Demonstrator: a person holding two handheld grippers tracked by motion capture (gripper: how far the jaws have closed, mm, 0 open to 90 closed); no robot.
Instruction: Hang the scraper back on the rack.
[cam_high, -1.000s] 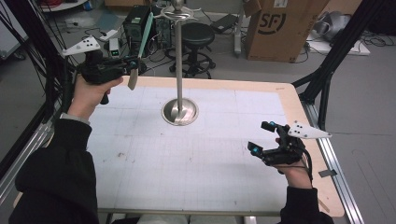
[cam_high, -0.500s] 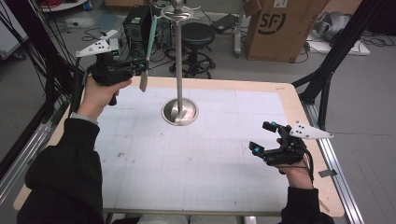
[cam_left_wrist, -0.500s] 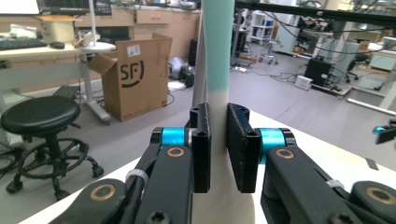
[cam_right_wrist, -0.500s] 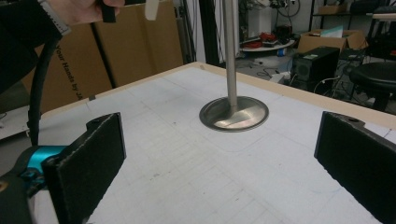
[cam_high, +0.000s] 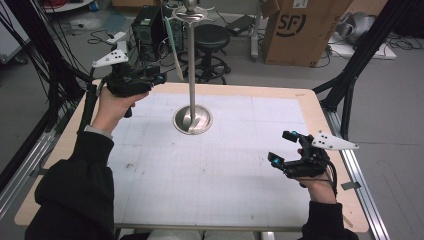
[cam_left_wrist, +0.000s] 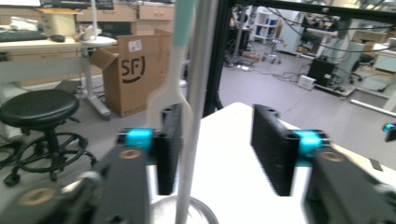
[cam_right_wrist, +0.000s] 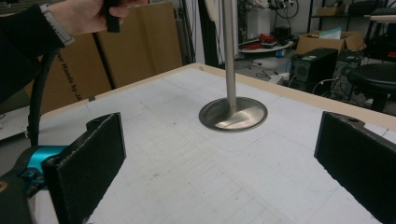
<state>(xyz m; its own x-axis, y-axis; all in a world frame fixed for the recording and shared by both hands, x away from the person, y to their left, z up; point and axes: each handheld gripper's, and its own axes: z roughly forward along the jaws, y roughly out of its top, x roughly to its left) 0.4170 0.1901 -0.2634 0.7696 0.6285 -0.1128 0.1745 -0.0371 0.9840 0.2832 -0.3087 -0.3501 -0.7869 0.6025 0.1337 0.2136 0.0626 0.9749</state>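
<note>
A steel stand (cam_high: 192, 75) with a round base (cam_high: 193, 120) rises from the far middle of the table. A utensil (cam_high: 173, 42) with a teal handle and a white end hangs from the stand's top hook. My left gripper (cam_high: 159, 78) is just left of it at pole height. Its jaws have just been opening and are open. In the left gripper view the utensil (cam_left_wrist: 173, 79) hangs free by one jaw of the left gripper (cam_left_wrist: 217, 144), in front of the pole (cam_left_wrist: 195, 93). My right gripper (cam_high: 280, 146) rests open at the table's right, facing the stand's base (cam_right_wrist: 233, 113).
The white gridded table top (cam_high: 210, 170) has a wooden rim. Beyond the far edge stand a black stool (cam_high: 211, 37), a cardboard box (cam_high: 295, 30) and a computer case (cam_high: 150, 25). Black frame posts (cam_high: 350, 85) rise at the right.
The left gripper carried the utensil right toward the stand's top, then opened. The utensil now hangs from the hook, out of the jaws. The right gripper stayed still.
</note>
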